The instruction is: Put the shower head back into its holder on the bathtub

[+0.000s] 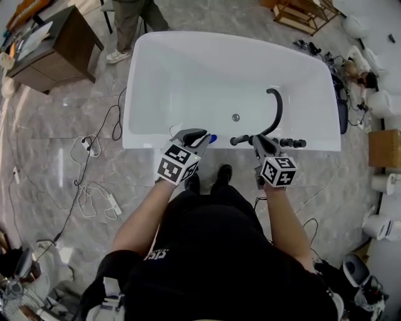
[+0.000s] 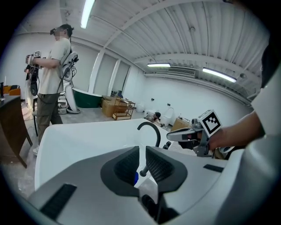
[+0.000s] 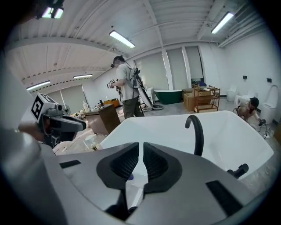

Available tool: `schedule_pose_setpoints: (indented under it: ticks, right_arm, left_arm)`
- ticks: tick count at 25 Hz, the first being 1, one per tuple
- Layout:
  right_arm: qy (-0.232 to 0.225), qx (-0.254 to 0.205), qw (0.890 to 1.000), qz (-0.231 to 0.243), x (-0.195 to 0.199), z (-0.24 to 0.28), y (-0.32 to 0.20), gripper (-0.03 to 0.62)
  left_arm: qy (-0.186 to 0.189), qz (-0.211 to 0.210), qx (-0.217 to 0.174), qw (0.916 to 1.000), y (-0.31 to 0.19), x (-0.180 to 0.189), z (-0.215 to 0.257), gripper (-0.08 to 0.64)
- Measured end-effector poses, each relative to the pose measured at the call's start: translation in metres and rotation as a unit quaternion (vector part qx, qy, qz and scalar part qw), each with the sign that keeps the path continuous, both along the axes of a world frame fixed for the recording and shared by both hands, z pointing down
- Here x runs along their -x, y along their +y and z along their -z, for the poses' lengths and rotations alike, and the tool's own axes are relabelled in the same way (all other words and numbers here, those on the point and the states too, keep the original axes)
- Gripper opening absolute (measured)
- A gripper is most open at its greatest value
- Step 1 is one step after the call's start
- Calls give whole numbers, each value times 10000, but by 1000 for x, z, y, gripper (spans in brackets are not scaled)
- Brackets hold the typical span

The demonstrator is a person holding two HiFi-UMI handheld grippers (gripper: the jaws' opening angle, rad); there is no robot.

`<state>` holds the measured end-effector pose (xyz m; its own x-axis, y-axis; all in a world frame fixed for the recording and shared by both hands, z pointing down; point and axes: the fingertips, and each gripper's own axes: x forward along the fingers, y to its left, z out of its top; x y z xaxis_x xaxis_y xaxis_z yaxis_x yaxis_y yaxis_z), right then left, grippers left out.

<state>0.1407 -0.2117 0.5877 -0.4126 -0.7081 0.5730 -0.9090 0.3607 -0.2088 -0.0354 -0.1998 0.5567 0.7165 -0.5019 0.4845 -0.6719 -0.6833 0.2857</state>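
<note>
The white bathtub (image 1: 134, 88) lies right in front of me, its curved black spout (image 1: 276, 108) rising from the near rim. Short black fittings (image 1: 292, 143) and a black lever (image 1: 240, 140) line that rim; I cannot pick the shower head out among them. My left gripper (image 1: 202, 136) hovers over the near rim beside a small blue thing (image 1: 212, 138), jaws nearly together with nothing between them (image 2: 142, 154). Over the fittings, my right gripper (image 1: 258, 139) is likewise closed and holds nothing (image 3: 141, 151). The spout (image 3: 196, 132) stands beyond it.
A person (image 1: 131, 25) stands at the tub's far side near a dark wooden desk (image 1: 53, 47). Cables and power strips (image 1: 94, 188) trail over the floor at left. A wooden rack (image 1: 307, 12) and white toilets (image 1: 382, 100) stand to the right.
</note>
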Motion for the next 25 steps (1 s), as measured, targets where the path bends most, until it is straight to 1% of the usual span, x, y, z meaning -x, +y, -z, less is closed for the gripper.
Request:
schedule_pose_setpoints:
  ticks: [3,7,11,15,17,20,25]
  right_arm:
    - [-66,-145,9999,15,1,24,12,37]
    - [-119,-346,9993,-42,-12,54,26,15]
    - [-405,-624,9971,-178,-31,86,32,15]
    - [-813,-934,9921,-212,-51,117,39,15]
    - [-879,-1085,9901,-102,-63,130,48,14]
    - [-845,-1270,9882,107,-86,148,62,14]
    - [-951,-1761,9797,124,-133,189,72,12]
  left_arm:
    - [-11,-50,-64,10000,-4,-2,7,57]
    - [100,-35,-62,9999,-1,-15,19,54]
    - [51,-124,-183,9997,0,-33,32,54]
    - [51,-88,-336,9994,-3,-56,50,54]
    - [29,-67,-416,9991,-2,-72,60,54]
    - [3,-4,-551,9985,1,-95,77,54]
    - [21,291,-711,9970,2,-121,105,54]
